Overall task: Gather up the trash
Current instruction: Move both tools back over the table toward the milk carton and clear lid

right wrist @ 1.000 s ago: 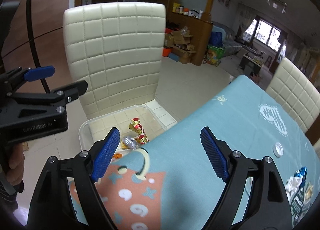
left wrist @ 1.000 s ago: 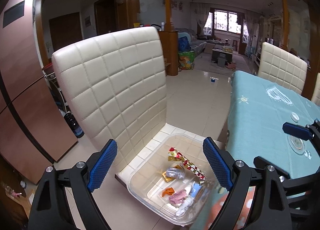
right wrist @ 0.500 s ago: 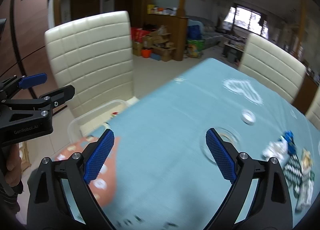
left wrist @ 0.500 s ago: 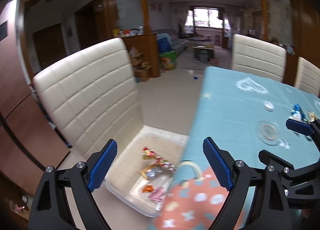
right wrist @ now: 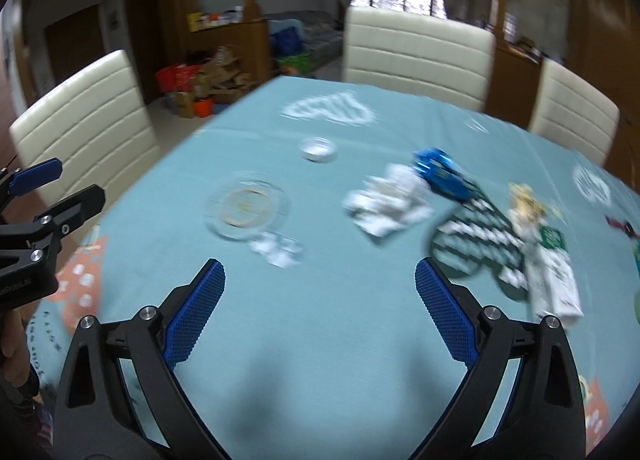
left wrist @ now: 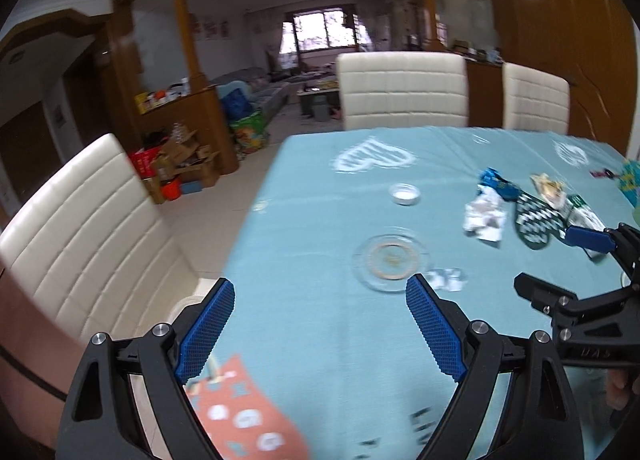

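Home dining room: clothed table (left wrist: 320,228), padded chairs (left wrist: 402,94).

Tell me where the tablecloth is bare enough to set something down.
Bare cloth lies in front of the right gripper, short of the glass dish and crumpled white paper. Another free strip runs behind the small tin, towards the chairs. Crowded: the wrapper pile on the right.

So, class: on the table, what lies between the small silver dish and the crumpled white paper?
Nothing: in the right wrist view only bare teal tablecloth runs between the silver dish and the crumpled white paper.
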`<state>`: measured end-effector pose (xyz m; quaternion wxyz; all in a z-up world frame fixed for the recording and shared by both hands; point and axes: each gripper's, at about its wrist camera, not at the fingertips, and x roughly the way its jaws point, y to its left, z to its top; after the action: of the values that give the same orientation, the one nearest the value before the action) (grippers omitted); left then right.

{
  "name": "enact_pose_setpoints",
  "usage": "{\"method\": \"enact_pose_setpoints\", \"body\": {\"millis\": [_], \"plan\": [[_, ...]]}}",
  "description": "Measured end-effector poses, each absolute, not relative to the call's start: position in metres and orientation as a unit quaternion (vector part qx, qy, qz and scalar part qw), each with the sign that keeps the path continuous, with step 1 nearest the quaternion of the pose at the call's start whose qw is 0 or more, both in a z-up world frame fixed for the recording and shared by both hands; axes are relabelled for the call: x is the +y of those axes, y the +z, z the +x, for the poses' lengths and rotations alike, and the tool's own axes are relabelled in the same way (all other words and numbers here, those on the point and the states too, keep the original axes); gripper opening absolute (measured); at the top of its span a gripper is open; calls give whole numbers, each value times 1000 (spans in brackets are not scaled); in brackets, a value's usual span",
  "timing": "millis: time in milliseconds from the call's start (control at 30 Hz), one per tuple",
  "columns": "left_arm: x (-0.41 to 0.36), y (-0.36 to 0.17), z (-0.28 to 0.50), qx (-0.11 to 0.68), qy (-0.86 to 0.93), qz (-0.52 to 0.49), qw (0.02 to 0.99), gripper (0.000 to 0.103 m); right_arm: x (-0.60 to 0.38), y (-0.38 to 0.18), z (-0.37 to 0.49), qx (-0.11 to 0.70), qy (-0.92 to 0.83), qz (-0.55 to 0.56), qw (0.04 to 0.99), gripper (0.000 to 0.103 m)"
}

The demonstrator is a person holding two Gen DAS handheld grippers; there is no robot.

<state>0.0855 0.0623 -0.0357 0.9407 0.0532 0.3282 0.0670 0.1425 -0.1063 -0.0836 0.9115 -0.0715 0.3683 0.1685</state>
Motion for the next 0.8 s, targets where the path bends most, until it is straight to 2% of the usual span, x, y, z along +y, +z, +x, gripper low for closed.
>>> {"method": "enact_pose_setpoints", "body": {"millis": [500,800], "plan": [[-4,-63,142,381,27,62,922,85,-225,-108,176,402,80,-17,912,95],[16,-88,174,415,59,47,907,85,-265,-101,205,385,27,4,923,95]]}}
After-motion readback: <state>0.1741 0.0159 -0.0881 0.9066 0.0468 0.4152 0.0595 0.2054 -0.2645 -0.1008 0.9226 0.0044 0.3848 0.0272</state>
